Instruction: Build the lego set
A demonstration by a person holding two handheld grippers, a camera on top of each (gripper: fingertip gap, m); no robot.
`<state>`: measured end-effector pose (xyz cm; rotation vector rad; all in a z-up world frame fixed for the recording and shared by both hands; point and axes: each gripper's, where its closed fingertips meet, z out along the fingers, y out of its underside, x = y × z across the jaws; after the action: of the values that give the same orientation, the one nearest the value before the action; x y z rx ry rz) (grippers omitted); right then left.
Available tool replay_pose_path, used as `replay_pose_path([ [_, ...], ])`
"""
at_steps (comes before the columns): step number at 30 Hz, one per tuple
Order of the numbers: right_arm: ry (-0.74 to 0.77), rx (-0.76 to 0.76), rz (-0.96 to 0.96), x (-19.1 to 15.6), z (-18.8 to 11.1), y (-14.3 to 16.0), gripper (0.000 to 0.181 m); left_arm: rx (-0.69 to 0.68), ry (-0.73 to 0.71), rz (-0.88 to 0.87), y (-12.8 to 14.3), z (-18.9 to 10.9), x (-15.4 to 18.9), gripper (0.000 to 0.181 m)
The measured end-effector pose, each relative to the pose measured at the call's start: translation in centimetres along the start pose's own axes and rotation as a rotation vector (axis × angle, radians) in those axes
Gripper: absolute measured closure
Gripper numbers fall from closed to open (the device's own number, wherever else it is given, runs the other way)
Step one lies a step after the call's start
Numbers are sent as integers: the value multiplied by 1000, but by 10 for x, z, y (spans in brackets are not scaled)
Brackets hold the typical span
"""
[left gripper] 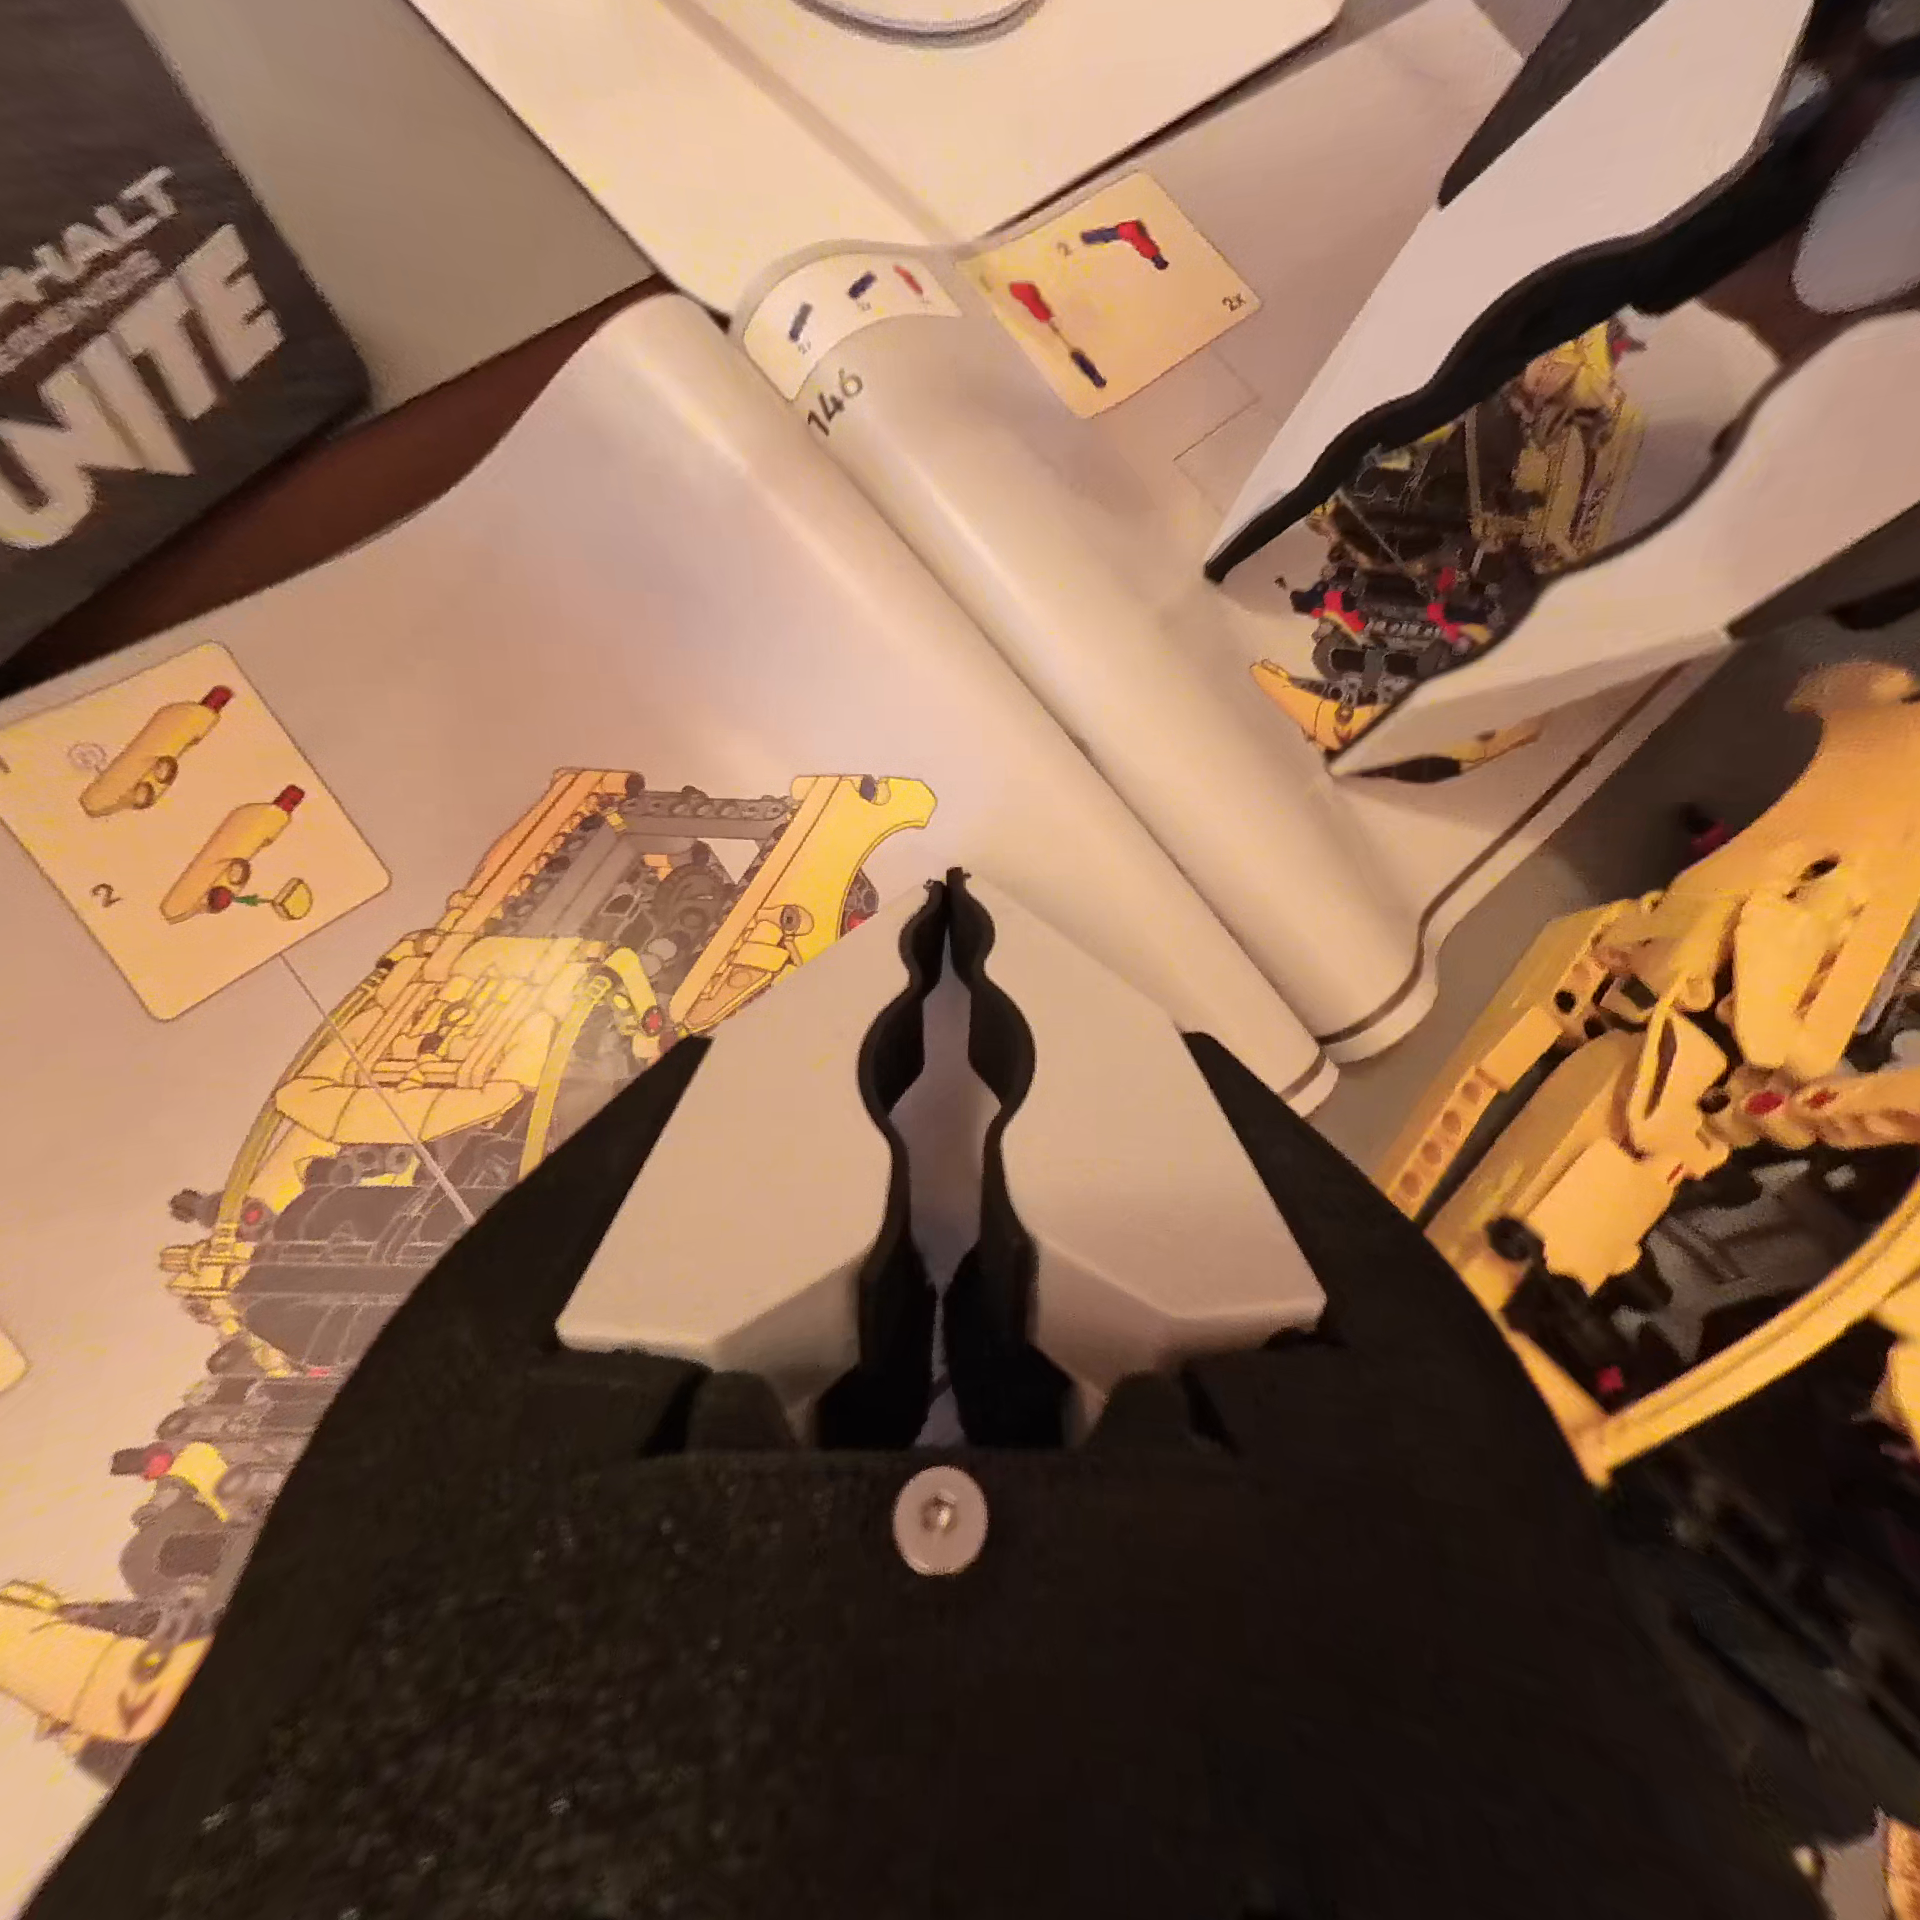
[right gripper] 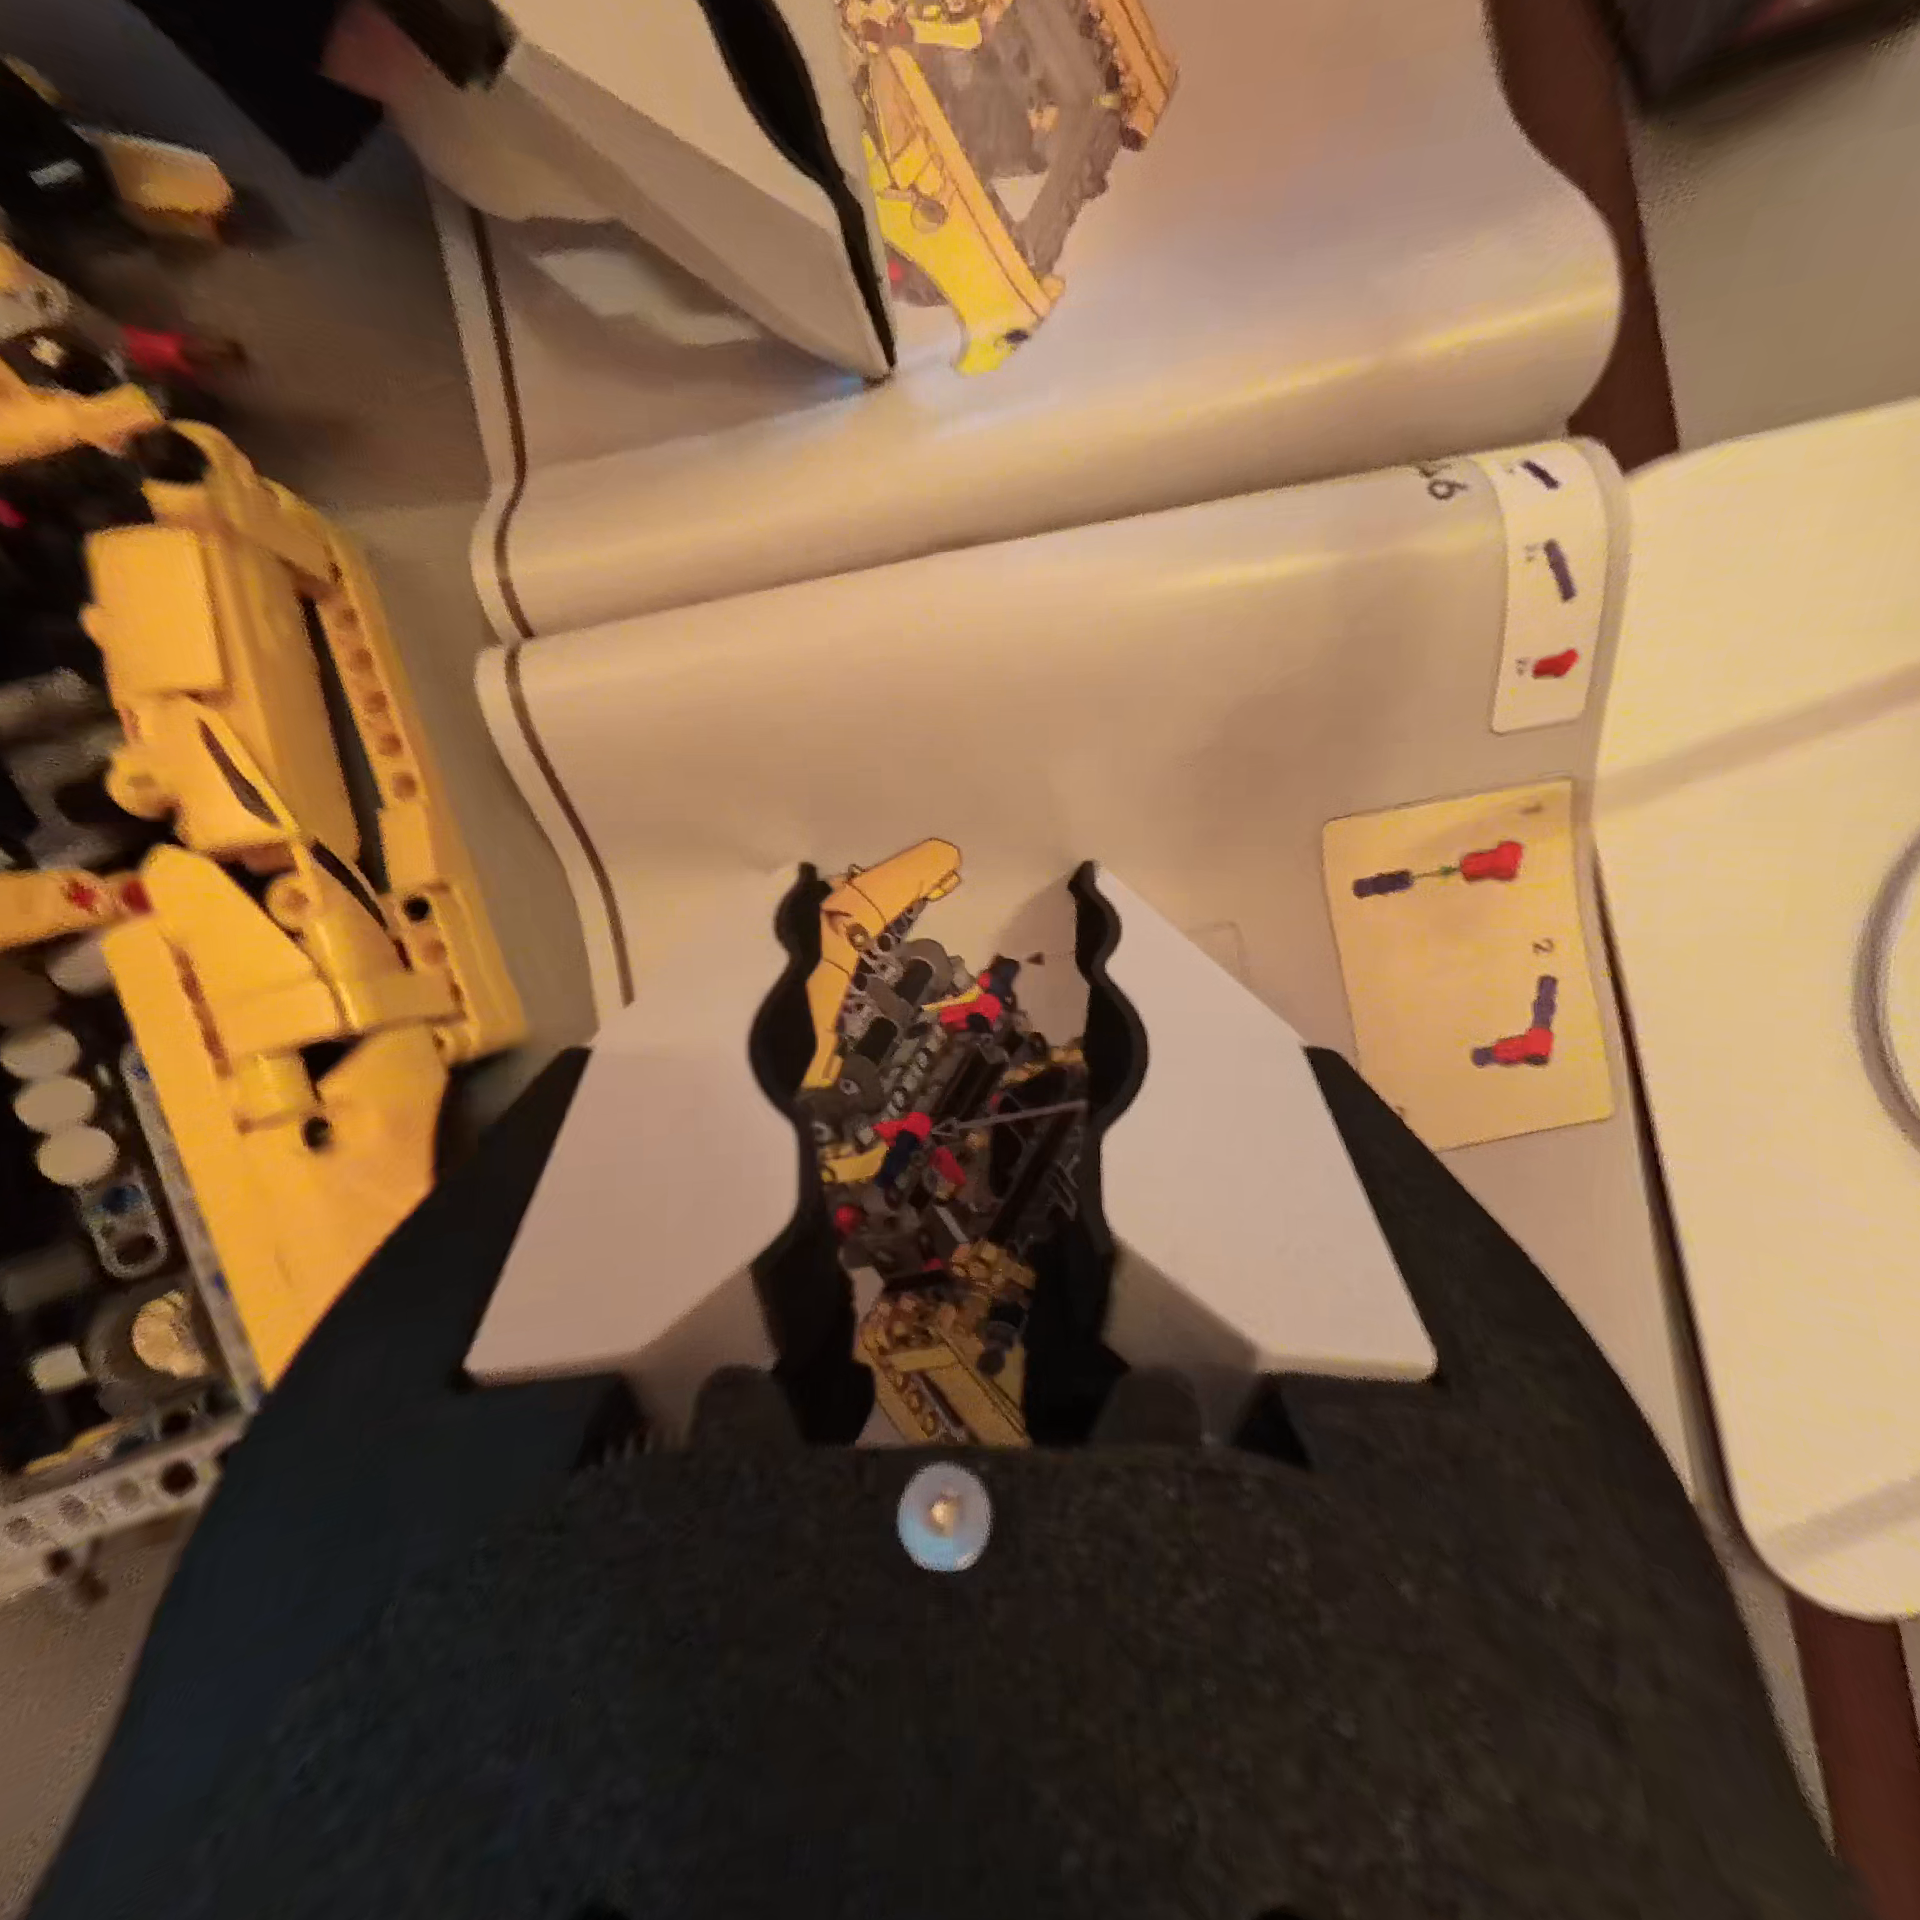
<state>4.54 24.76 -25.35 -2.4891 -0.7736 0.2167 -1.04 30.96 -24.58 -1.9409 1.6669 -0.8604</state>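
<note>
The lego model [left gripper: 1704,1122] is a partly built yellow vehicle with curved yellow body panels, perforated yellow beams, black and grey inner parts, and small red pins. It sits on the pale work surface just beside the outer edge of the open instruction booklet [left gripper: 644,582]. In the right wrist view the same lego model [right gripper: 260,883] lies at the left of the frame, with a row of white round parts and a grey perforated beam along its near side; motion blur softens the finer detail.

The instruction booklet [right gripper: 1039,707] lies open and flat, its pages printed with drawings of the yellow vehicle and small yellow inset panels showing blue and red pins.

Left gripper [left gripper: 951,883]: the jaws are together, the black tips meeting at the front with only the scalloped hollows behind them showing gaps. Nothing is visible between them. The tips hover over the booklet's page near the printed vehicle; whether they touch the paper cannot be told.

Right gripper [right gripper: 940,873]: the jaws stand well apart and hold nothing. A printed drawing on the page shows through the gap. It is positioned over the booklet, with the model to its left.

A dark printed box [left gripper: 125,343] lies beyond the booklet.
</note>
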Motion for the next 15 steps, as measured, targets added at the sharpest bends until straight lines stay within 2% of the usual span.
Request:
replay_pose_path([
  [5,8,51,60,17,-9,13,153,8,-31,11,-5,4,5,181],
  [8,16,66,77,19,-10,13,154,-16,-16,7,1,-3,3,181],
  [9,27,65,92,20,-14,12,148,-30,-9,11,4,-8,-1,181],
  [10,29,77,117,20,-22,12,141,-41,-17,30,7,-14,-7,181],
  [12,59,128,179,24,-46,15,139,-46,-134,100,13,-31,-41,181],
  [14,180,95,205,36,-71,40,138,-40,-257,146,21,-50,-78,181],
  [15,223,31,201,38,-77,60,131,-56,-282,139,28,-55,-91,181],
])
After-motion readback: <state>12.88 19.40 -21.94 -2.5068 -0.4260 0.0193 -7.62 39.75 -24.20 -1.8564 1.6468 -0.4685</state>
